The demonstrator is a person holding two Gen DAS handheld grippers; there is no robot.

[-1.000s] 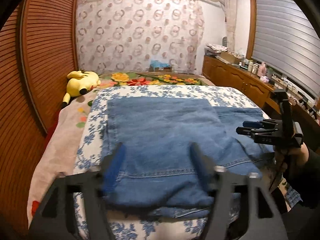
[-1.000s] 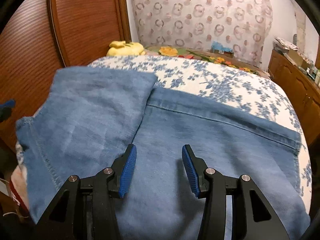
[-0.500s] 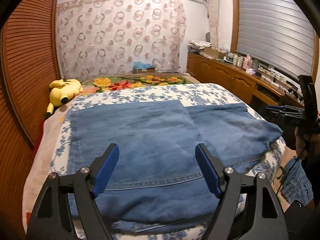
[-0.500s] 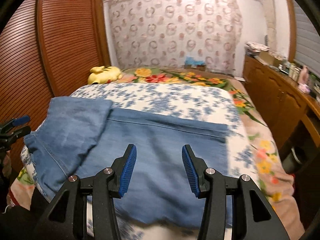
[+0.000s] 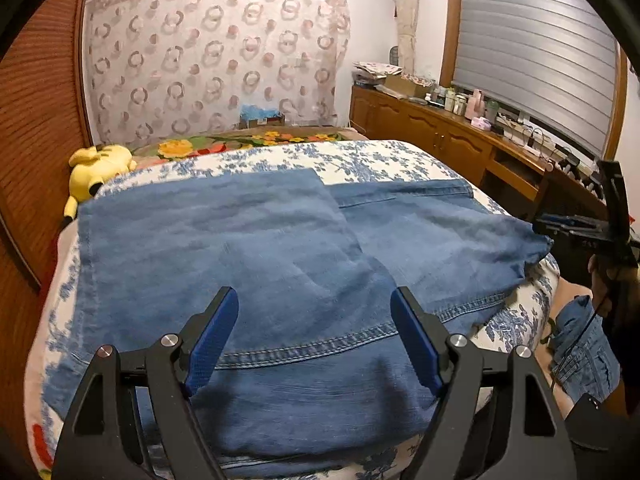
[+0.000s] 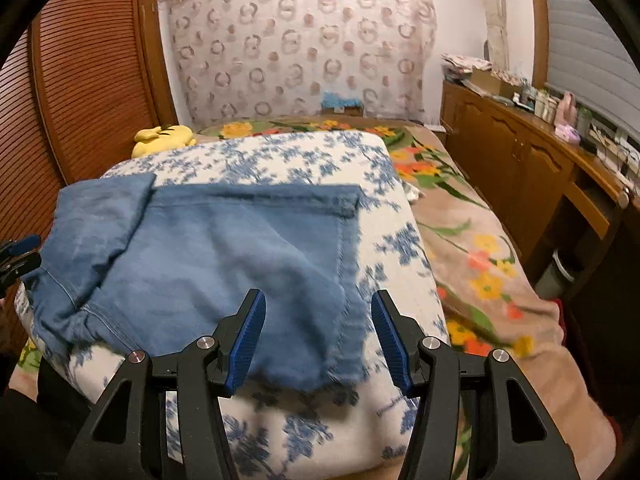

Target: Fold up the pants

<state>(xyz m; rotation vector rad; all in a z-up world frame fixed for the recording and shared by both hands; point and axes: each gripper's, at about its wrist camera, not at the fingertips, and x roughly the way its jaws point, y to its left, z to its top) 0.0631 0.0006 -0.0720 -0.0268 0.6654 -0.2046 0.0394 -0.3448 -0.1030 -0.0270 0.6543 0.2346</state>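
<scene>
While the left wrist camera looked along the bed, the left gripper (image 5: 314, 338) hung over the near edge with its blue-padded fingers (image 5: 212, 340) spread wide and nothing between them. Blue denim pants (image 5: 256, 264) lay flat on the blue-and-white floral bedspread (image 5: 360, 160), partly folded: one layer doubled over toward the left edge, a single layer running to the right edge, where its end drooped slightly. A stitched hem crossed just beyond the fingertips. Right gripper (image 5: 560, 226) showed at the bed's right edge, side-on; how far it stood open could not be told from there. Yellow plush toy (image 5: 94, 170) sat at the far left corner. Another heap of denim (image 5: 584, 356) lay below the right edge.

From the right wrist camera, the right gripper (image 6: 318, 334) hovered above the near end of the pants (image 6: 224, 256), fingers clearly parted, holding nothing. Pants covered the near left part of the bedspread (image 6: 304, 156), frayed end hanging over the near edge. Left gripper (image 6: 18, 256) was only a sliver at the left edge. Flowered tan blanket (image 6: 476, 248) lay to the right. Plush toy (image 6: 164, 140) rested at the far left corner.
</scene>
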